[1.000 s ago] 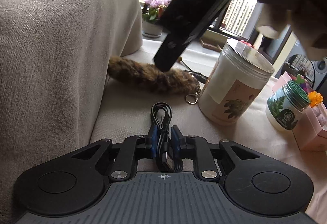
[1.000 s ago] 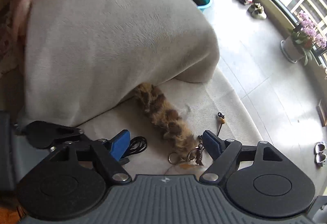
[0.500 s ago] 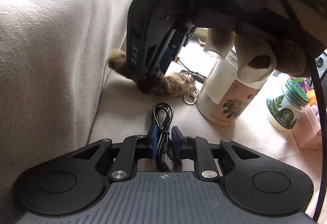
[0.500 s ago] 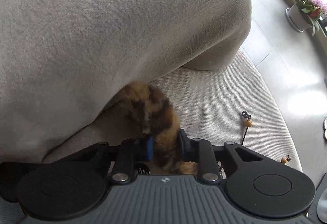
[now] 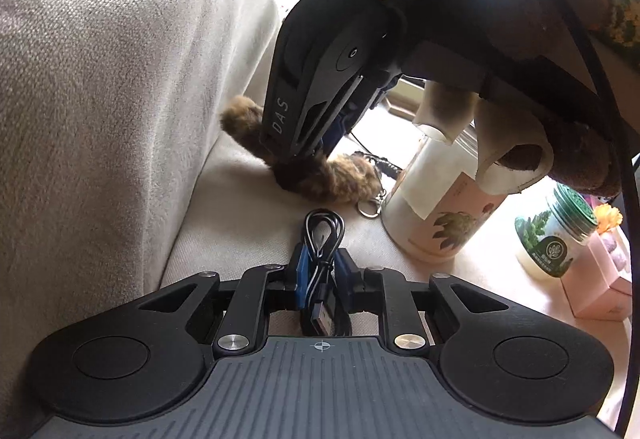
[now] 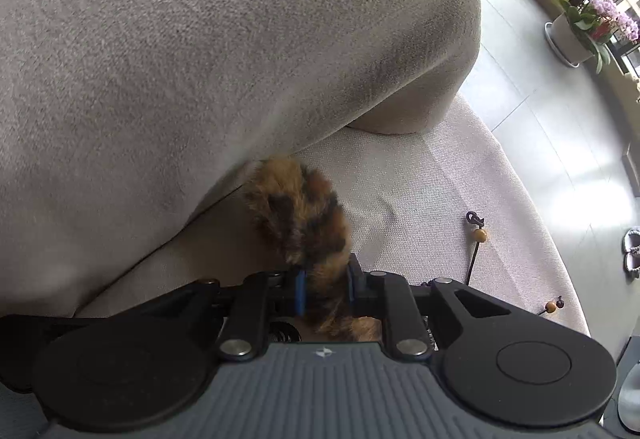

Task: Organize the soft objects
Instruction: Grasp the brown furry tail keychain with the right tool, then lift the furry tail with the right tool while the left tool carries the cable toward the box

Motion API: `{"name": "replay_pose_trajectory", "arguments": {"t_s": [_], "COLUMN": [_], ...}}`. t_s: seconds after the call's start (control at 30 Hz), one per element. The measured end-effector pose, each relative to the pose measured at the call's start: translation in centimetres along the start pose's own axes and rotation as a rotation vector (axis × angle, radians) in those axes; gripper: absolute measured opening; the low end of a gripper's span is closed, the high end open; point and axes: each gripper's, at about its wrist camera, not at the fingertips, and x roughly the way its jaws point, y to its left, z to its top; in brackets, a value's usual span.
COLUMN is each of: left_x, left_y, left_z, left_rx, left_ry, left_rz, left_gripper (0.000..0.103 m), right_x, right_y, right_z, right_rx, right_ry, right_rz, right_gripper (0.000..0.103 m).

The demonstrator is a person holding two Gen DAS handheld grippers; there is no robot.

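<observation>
A brown furry tail keychain (image 5: pixel 340 179) lies on the beige sofa seat against the armrest; it also shows in the right wrist view (image 6: pixel 304 223). My right gripper (image 6: pixel 324 289) is shut on its middle; in the left wrist view the same gripper (image 5: pixel 308 155) presses down on the fur. My left gripper (image 5: pixel 319 273) is shut on a coiled black USB cable (image 5: pixel 322 239), which rests on the seat just in front of the tail.
A big beige cushion armrest (image 6: pixel 200 59) rises left of the tail. A white lidded canister (image 5: pixel 436 215) and a green-lidded jar (image 5: pixel 552 243) stand to the right, beside pink boxes (image 5: pixel 600 287). A beaded cord (image 6: pixel 476 239) lies on the seat edge. A flower pot (image 6: pixel 576 39) stands on the floor.
My right gripper came down over the furry tail and closed on it. My left gripper stayed still, holding the cable.
</observation>
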Motion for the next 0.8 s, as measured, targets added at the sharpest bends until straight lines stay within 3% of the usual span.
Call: {"name": "replay_pose_trajectory", "arguments": {"t_s": [0.2,0.53,0.8], "left_x": [0.2,0.4,-2.2], "left_y": [-0.4,-2.4,-5.2], "left_z": [0.4,1.6,4.5], "left_rx": [-0.003,0.039,0.095], "left_ry": [0.003,0.003,-0.066], "left_rz": [0.011,0.035,0.065], "left_gripper": [0.018,0.018,0.017], "right_x": [0.3,-6.6,-12.7], "right_y": [-0.8,-3.7,-5.5], "right_z": [0.1,-2.5,-6.3], "right_rx": [0.018,0.097,0.174], "right_ry": [-0.029,-0.191,-0.344], "right_rz": [-0.012,-0.005,0.008], "right_gripper": [0.014,0.013,0.012]}}
